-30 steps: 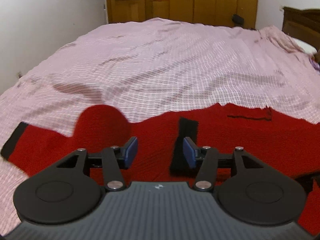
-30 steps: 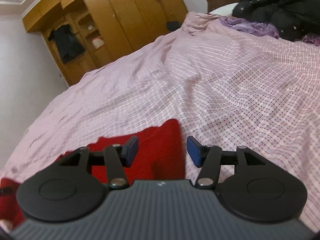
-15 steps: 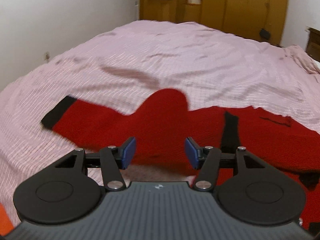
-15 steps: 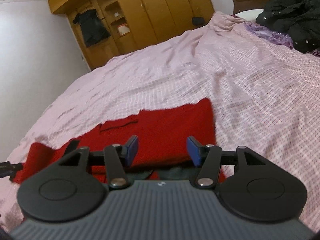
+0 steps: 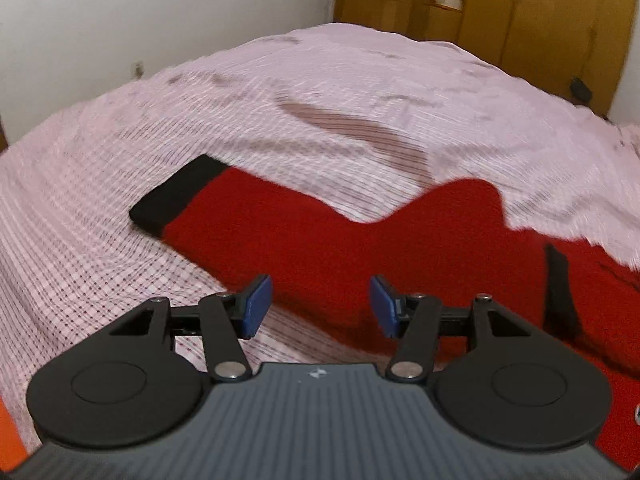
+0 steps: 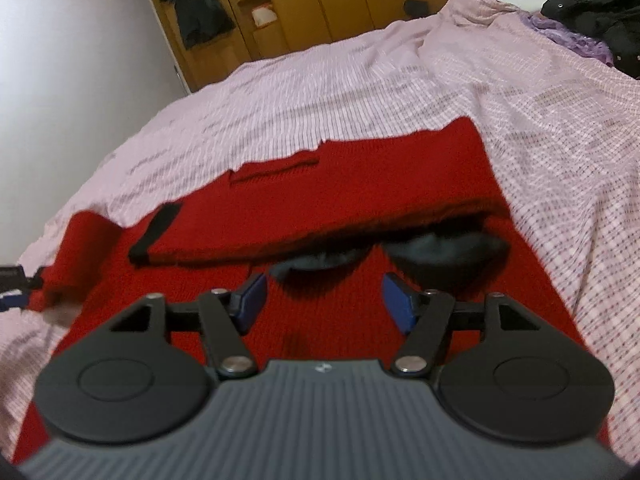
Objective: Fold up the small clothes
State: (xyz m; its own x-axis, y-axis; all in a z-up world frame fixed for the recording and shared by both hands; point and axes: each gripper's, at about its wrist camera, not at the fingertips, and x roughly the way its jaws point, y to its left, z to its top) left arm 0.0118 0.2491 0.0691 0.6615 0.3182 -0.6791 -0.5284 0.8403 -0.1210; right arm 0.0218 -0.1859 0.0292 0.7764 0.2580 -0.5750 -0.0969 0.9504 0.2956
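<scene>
- Sweater (image 5: 320, 236), one red knitted garment with black trim, lies spread on the bed (image 5: 360, 92) over its pink checked cover.
- At the far left its one visible sleeve stretches out flat and ends in a black cuff (image 5: 176, 196).
- Left claw (image 5: 320, 306) hovers over the near edge of that sleeve's red cloth, just right of the cuff; its two blue pads stand apart with nothing pinched between them.
- Further right, the body is folded over itself, one red layer (image 6: 360, 184) lying on another.
- Right claw (image 6: 324, 300) hangs above the lower layer, just short of a dark opening (image 6: 400, 252) under the fold; its two pads are spreading, and only cloth below shows between them.
- Beyond the bed stands one wooden wardrobe (image 6: 320, 0).
</scene>
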